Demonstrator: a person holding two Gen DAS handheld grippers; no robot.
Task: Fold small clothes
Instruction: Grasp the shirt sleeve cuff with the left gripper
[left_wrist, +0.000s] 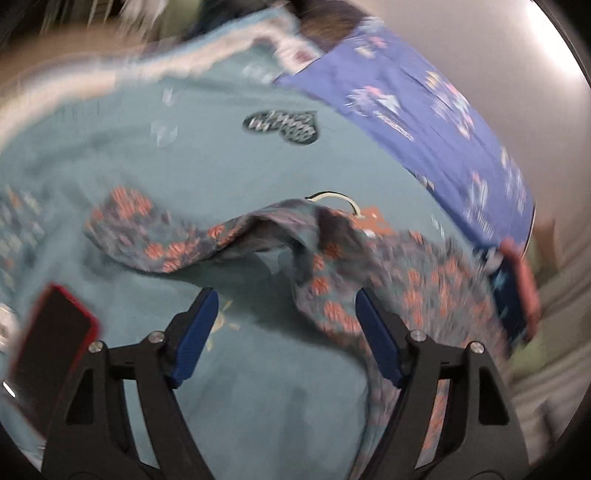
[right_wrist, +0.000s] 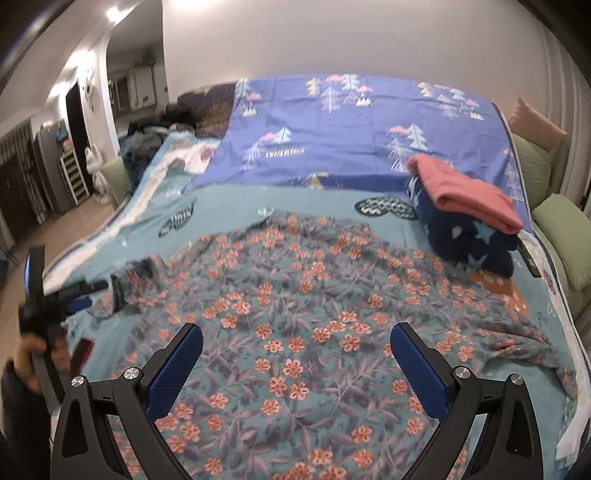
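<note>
A grey-teal cloth garment with orange flowers (right_wrist: 295, 314) lies spread out on the teal bed cover with dark heart patches (right_wrist: 229, 199), and it fills the middle and the lower part of the right wrist view. Its surface is wrinkled, and its edge at 9 o'clock is bunched up. In the left wrist view, which is blurred, the same garment (left_wrist: 332, 266) shows a raised, folded edge that runs from 10 o'clock toward 4 o'clock.

The right gripper with black arms and blue pads (right_wrist: 295, 365) hangs over the near part of the garment. Its fingers are spread wide and nothing is between them. The left gripper of the same build (left_wrist: 286, 334) is also spread wide; the folded edge of the garment lies just before its fingertips, and I cannot tell if one pad touches the cloth. In the right wrist view the left gripper (right_wrist: 96, 291) appears at 9 o'clock, beside the bunched edge, very blurred.

At 2 o'clock from the garment stands a dark navy folded blanket with pale stars (right_wrist: 476, 243), and a pink folded cloth (right_wrist: 469, 195) lies on top of it. Behind them, at 12 o'clock, is a violet-blue sheet with a tree print (right_wrist: 354, 133). Green cushions (right_wrist: 554, 229) are at the 3 o'clock edge of the bed.
</note>
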